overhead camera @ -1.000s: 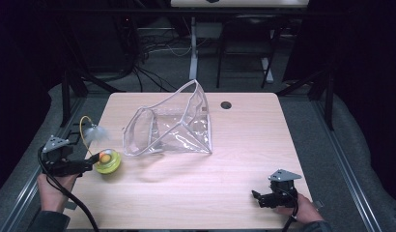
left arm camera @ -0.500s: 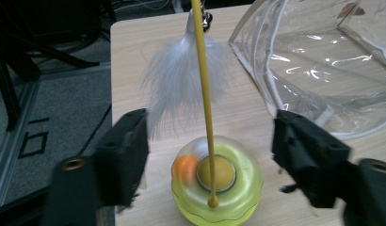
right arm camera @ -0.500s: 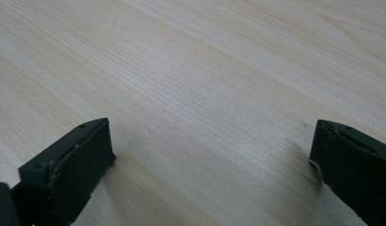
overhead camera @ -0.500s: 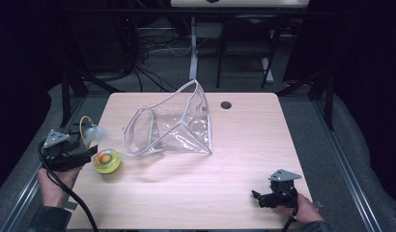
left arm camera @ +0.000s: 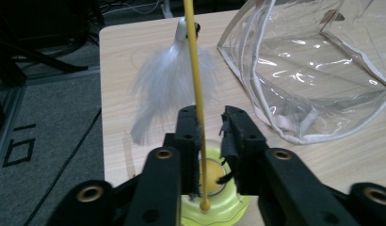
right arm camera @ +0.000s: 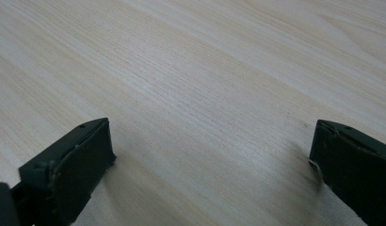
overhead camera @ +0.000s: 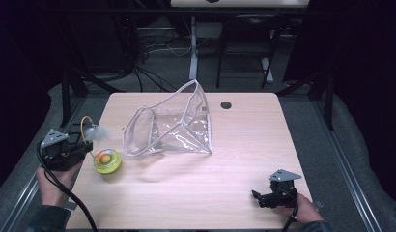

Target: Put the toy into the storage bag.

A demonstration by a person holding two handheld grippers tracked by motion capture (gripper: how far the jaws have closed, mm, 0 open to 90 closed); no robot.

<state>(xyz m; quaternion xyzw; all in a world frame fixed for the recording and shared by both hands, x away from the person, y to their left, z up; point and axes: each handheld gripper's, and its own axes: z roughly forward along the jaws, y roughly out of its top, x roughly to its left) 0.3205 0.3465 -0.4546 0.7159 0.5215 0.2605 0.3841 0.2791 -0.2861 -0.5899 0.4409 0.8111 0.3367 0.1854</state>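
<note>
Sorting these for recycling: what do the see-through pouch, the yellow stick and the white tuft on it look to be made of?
The pouch looks like soft clear vinyl, glossy and creased, with pale piped edges. The yellow stick seems thin, smooth plastic or coated wire; its curve in the high view suggests it flexes. The white tuft looks like downy feather, though synthetic fluff is possible.

cat toy [left arm camera: 214, 207] | yellow-green base, yellow wand upright, white feather [left arm camera: 167, 87] | table's left edge

Table [overhead camera: 196, 193]: light wood top, rounded corners.
Cable port [overhead camera: 226, 105]: dark round hole near the far edge.
Floor [overhead camera: 360, 159]: grey carpet around the table.
Cables [overhead camera: 152, 72]: dark tangle behind the table.
</note>
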